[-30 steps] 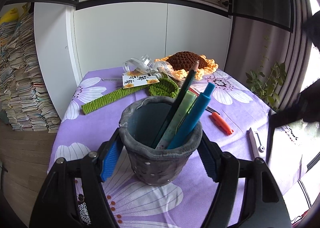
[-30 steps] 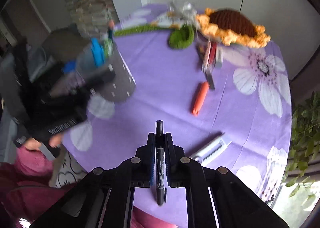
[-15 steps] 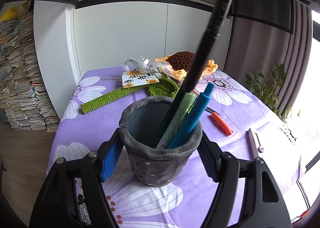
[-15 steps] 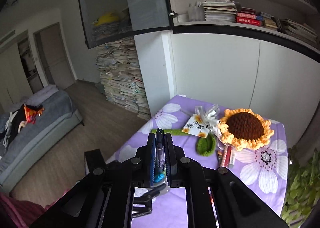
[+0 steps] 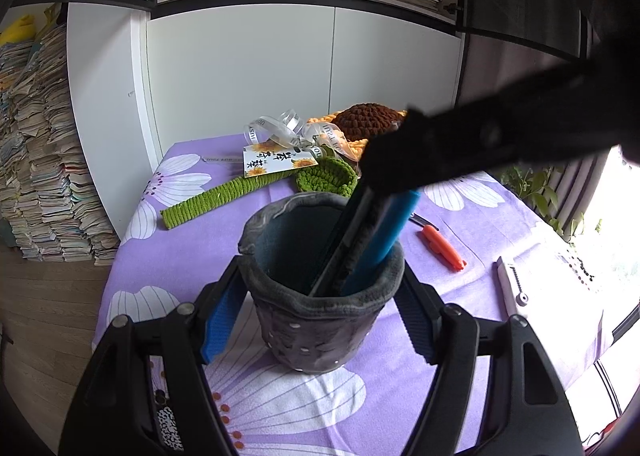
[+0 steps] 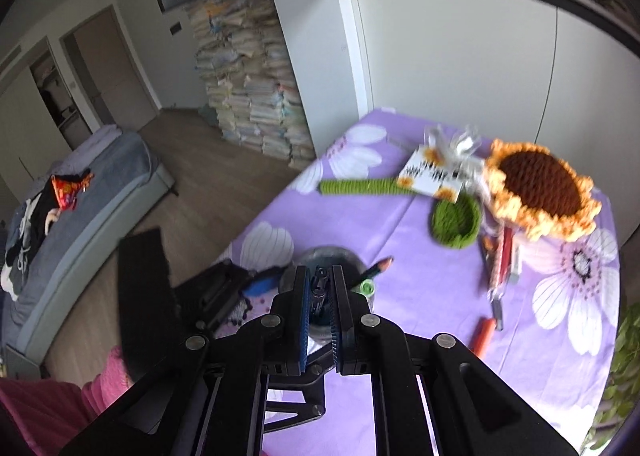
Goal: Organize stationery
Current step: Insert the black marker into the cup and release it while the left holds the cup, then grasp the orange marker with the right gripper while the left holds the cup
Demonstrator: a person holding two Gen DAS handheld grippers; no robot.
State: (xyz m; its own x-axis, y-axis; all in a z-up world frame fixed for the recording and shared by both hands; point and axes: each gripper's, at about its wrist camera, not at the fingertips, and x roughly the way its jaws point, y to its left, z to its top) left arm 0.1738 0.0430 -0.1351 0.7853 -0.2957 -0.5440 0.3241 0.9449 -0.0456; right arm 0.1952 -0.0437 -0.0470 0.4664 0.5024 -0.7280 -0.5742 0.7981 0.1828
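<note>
My left gripper (image 5: 318,310) is shut on a grey pen holder (image 5: 320,332), its blue pads (image 5: 218,320) pressed on both sides of the cup, which stands on the purple flowered tablecloth (image 5: 180,248). Inside lean a blue pen (image 5: 392,232), a pencil (image 6: 378,267) and a green pen (image 6: 366,288). My right gripper (image 6: 320,276) hangs above the pen holder (image 6: 308,256), shut on a black marker (image 6: 320,292). The marker (image 5: 352,244) slants down into the cup. In the left wrist view the right gripper (image 5: 460,144) crosses from the upper right as a dark blurred shape.
An orange pen (image 5: 442,244) and a white utility knife (image 5: 512,288) lie right of the holder. More pens (image 6: 502,264) lie beside a crochet sunflower (image 5: 368,126). Behind are a green crochet stem (image 5: 224,196), a leaf (image 5: 326,178) and a ribboned card (image 5: 276,160). Pink clothing (image 6: 104,384) shows low.
My right gripper has swung from the table's right side to above the pen holder and brought the black marker down into it. The left gripper and the holder have kept still.
</note>
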